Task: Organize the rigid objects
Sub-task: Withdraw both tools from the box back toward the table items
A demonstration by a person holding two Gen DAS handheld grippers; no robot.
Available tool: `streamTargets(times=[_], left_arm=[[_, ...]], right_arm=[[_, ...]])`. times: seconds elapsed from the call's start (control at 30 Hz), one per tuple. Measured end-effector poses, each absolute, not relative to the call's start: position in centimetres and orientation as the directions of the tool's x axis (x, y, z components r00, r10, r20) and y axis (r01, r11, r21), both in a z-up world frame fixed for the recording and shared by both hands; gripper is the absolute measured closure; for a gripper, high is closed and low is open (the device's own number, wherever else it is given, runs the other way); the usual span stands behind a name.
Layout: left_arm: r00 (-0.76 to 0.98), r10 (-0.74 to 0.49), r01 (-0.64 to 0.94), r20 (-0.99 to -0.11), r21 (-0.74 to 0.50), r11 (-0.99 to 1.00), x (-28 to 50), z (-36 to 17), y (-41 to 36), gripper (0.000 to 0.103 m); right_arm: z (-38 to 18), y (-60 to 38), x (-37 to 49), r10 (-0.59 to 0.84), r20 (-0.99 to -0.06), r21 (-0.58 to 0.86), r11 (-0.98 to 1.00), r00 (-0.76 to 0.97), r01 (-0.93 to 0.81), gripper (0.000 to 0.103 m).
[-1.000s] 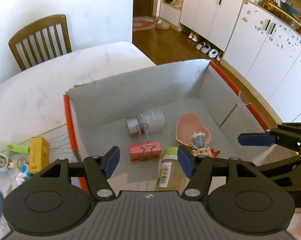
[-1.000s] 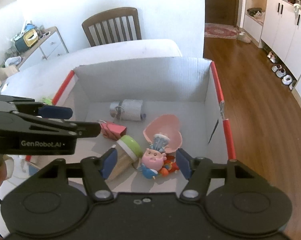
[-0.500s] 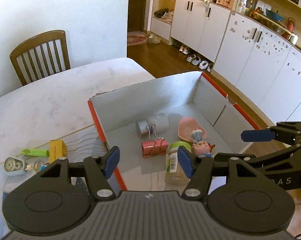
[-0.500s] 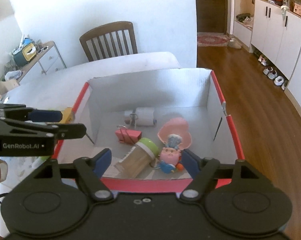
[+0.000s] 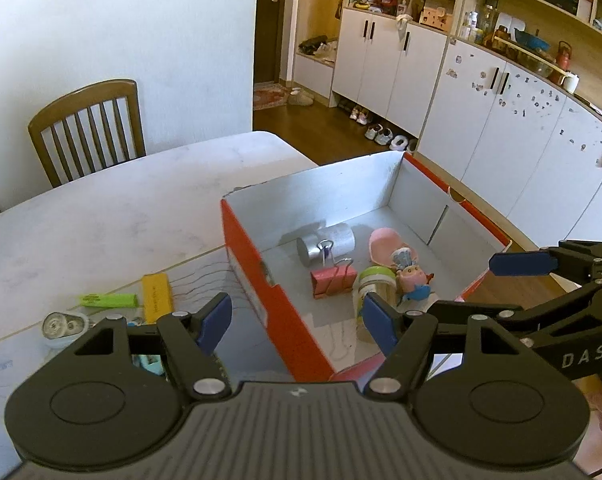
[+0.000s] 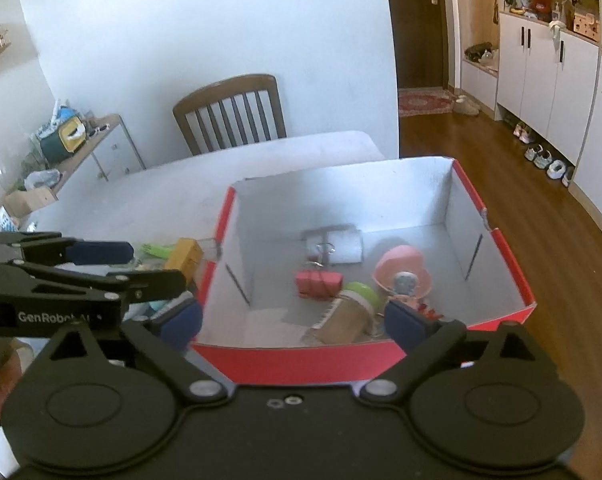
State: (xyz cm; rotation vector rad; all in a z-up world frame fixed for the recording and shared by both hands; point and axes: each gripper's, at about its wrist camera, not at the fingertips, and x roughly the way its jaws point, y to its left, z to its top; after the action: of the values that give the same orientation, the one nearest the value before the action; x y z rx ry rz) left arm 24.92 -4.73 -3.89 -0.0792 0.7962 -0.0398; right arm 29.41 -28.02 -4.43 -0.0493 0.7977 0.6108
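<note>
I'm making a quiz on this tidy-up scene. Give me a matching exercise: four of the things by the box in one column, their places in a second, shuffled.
Things:
1. pink binder clip
2. yellow block
3. green highlighter
4. wooden chair

Places:
A. behind the table's far edge
B. on the table, left of the yellow block
C. inside the red box
D. on the table, just outside the box's left wall

Pairs: 1-C, 2-D, 3-B, 4-A

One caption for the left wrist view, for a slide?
Open left gripper above red box holding pink binder clip.
</note>
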Motion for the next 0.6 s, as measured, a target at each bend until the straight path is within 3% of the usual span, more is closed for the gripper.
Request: streamTargets(times=[0.13,0.6], left_arm=[[0.710,-0.068,0.001,-0.700,-0.096,0.995,23.8,-3.8,-3.3,0.024],[0.771,-0.088,-0.021,-0.630,-0.163,0.986,20.4,-3.8,2.5,0.019]], right_arm=[[-4.2,-27.0,28.2,0.511,-0.658,0.193,0.825,0.554,-0.531,0.000],[-4.2,-22.5,25.1,0.543,-0.621,0.198,0.807,0.566,-0.557,0.000]])
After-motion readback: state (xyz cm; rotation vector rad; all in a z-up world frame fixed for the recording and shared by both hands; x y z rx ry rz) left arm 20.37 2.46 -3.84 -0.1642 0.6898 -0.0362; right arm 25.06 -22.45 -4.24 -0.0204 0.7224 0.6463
